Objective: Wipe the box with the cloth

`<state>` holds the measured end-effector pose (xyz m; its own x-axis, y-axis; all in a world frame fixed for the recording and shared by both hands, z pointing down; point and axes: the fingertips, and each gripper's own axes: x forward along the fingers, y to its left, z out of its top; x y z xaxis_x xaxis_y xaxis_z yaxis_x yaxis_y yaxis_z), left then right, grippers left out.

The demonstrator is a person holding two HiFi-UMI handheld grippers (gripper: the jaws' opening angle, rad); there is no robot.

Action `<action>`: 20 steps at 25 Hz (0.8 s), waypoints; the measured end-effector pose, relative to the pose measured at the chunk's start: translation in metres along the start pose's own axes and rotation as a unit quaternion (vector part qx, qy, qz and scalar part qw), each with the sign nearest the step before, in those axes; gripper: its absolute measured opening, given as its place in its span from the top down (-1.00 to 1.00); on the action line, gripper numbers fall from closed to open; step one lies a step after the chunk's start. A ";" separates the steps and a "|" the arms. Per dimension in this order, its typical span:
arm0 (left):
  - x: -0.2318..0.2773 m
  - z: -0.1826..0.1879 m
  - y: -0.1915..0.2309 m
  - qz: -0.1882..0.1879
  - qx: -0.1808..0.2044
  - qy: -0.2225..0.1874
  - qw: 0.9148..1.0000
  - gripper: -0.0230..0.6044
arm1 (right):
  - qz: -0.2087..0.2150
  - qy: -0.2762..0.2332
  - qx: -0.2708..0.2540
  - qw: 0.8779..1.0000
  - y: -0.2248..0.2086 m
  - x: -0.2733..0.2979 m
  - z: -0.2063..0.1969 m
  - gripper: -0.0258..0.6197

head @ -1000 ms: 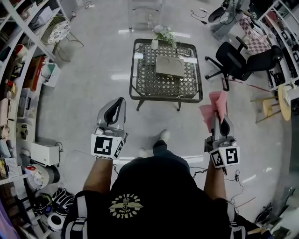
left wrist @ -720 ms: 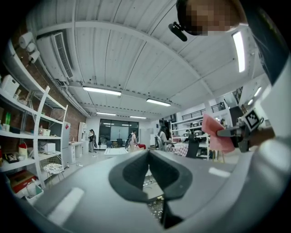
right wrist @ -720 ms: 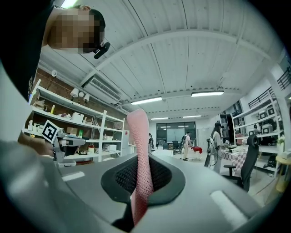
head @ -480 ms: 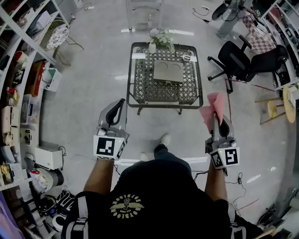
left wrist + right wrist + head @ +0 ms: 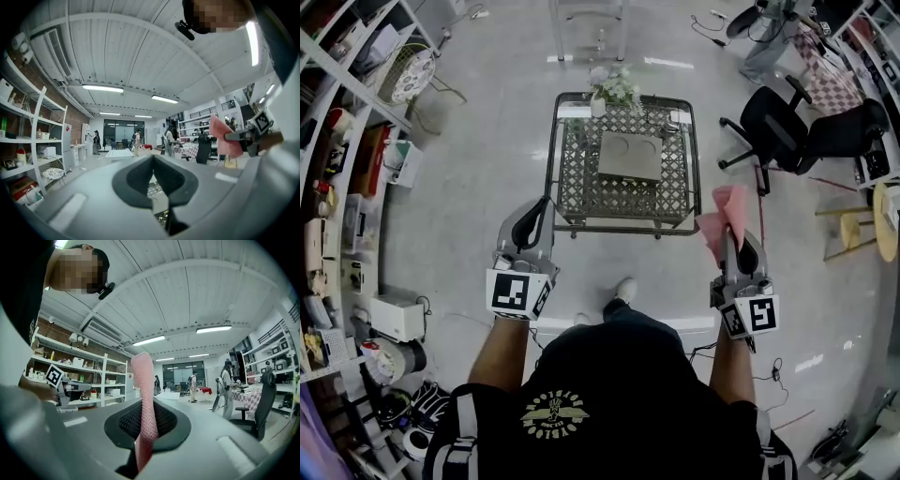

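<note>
Table [image 5: 623, 228] nearer, right hand-held gripper [image 5: 734, 236] clamping cloth [image 5: 720, 211] pointing forward, left hand-held gripper [image 5: 540, 211] closed, empty

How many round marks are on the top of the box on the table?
2. They sit side by side on the box, toward its far edge: the left mark and the right mark. Its other faces are hidden.

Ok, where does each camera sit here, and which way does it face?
Head view: on the person's head, facing steeply down at the table and box; forearms, shirt, left tool and right tool show.
Left gripper view: on the left tool, facing along its closed, empty jaws, across the room; the person's head shows above.
Right gripper view: on the right tool, facing along jaws clamped on the cloth; head shows too.
Shared: all three show the cloth.
</note>
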<state>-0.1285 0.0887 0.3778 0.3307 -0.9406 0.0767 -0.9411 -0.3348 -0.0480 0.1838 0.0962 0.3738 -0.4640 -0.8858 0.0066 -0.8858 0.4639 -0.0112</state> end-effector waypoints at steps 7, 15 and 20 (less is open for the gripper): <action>0.053 0.006 -0.023 0.005 0.025 -0.003 1.000 0.93 | 0.018 -0.010 0.032 0.999 -0.054 0.035 0.002 0.87; 0.085 0.010 -0.036 0.026 0.013 0.002 1.000 0.93 | 0.060 -0.006 0.022 0.998 -0.079 0.067 -0.007 0.87; 0.091 0.008 -0.024 0.046 0.014 -0.007 0.999 0.93 | 0.065 0.011 0.011 0.998 -0.087 0.080 -0.014 0.87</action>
<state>-0.0756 0.0103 0.3779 0.2444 -0.9681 0.0561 -0.9652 -0.2484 -0.0814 0.2236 -0.0143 0.3890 -0.5744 -0.8182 0.0247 -0.8184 0.5735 -0.0359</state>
